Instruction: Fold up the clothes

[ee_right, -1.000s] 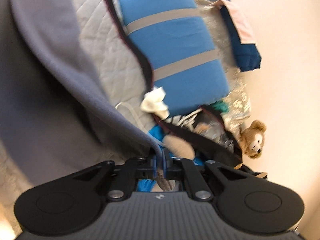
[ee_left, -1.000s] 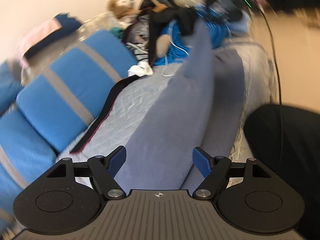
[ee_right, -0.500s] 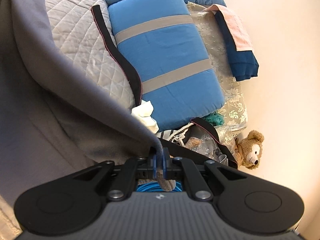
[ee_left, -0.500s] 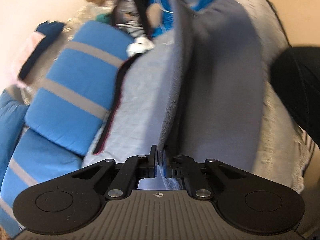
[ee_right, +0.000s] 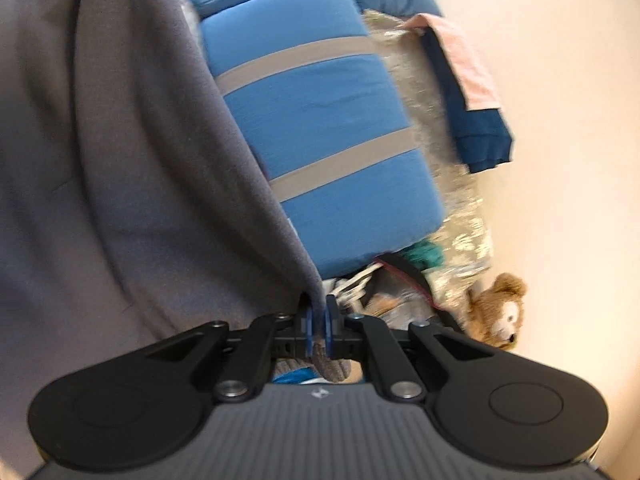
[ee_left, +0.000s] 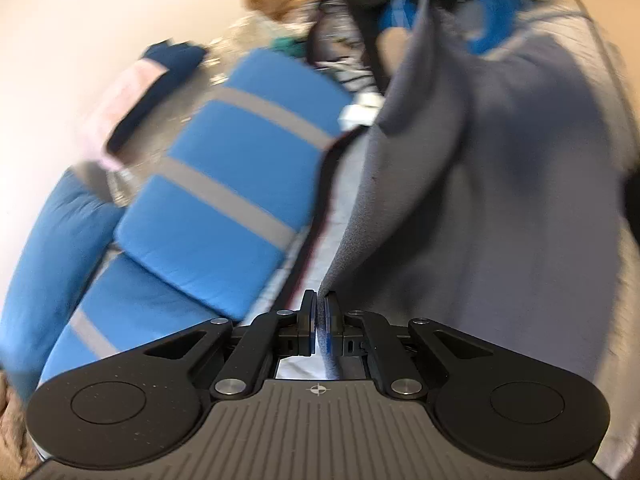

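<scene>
Both grippers are clamped down on the same grey garment (ee_left: 500,200) here. The left gripper (ee_left: 319,312) has its fingers pinched nearly together on one edge of the fabric, and the cloth rises from there in a taut ridge running away toward the far end of the bed. The right gripper (ee_right: 319,314) is pinched just as tight on another bit of the edge, with a small tuft of grey poking out below the fingers on the near side.

In the right wrist view the grey garment (ee_right: 120,160) fills the whole left half of the frame, hanging in soft folds from the pinch point. In the left wrist view it spreads over the right side, draped over the pale quilted bedspread (ee_left: 336,232), only a thin strip of which shows just left of the fabric edge.

Left of the garment there's a blue cushion with grey stripes (ee_left: 232,184), and the right wrist camera sees that cushion (ee_right: 328,128) just right of the cloth edge. Beyond it a folded navy and pink item (ee_right: 468,92) lies near the cream wall (ee_right: 568,120). A brown teddy bear (ee_right: 500,312) sits by the wall too, next to a messy pile of clothes (ee_left: 360,20) at the far end. The left view is pretty blurry, so small details in that pile are hard to make out.
</scene>
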`<state>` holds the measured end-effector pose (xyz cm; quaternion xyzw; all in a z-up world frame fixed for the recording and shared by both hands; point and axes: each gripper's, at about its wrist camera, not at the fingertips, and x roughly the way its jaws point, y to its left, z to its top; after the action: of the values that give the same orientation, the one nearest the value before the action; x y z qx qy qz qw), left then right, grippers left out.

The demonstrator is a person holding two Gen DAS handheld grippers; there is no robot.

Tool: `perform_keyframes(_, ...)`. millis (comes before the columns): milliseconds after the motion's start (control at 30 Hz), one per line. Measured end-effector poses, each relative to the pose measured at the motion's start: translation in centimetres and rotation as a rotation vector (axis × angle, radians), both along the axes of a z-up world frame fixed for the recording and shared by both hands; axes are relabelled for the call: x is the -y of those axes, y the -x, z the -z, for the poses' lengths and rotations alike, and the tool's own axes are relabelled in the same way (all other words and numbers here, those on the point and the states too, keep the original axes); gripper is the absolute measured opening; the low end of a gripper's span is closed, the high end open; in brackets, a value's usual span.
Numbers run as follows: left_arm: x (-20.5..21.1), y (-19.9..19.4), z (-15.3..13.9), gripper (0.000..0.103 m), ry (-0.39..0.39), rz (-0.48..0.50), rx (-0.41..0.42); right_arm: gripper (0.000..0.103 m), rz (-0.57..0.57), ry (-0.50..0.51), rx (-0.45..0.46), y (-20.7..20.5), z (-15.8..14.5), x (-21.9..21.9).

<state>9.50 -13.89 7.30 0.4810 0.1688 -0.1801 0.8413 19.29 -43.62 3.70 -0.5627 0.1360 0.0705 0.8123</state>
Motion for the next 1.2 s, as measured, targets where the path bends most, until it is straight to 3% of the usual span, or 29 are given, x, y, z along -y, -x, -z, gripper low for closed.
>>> perform_keyframes(200, 0.6, 4.2, 3.5, 0.003, -0.059, 0.106, -0.069, 0.01, 0.01, -0.013, -0.091, 3.7, 3.3, 1.5)
perform_keyframes(333, 0.3, 4.9, 5.6, 0.003, -0.095, 0.141, -0.105, 0.01, 0.015, -0.015, -0.151, 5.8, 5.5, 2.3)
perform_keyframes(533, 0.0, 6.2, 6.2, 0.003, -0.119, 0.162, -0.107, 0.01, 0.025, -0.023, -0.231, 8.7, 8.6, 3.3)
perform_keyframes(833, 0.5, 7.7, 6.1, 0.002, -0.123, 0.198, -0.135, 0.007, 0.045, -0.012, -0.237, 9.2, 8.6, 4.4)
perform_keyframes(1200, 0.8, 8.8, 7.8, 0.002, -0.135, 0.223, -0.182, 0.005, 0.048, 0.019, -0.311, 10.0, 9.8, 4.7)
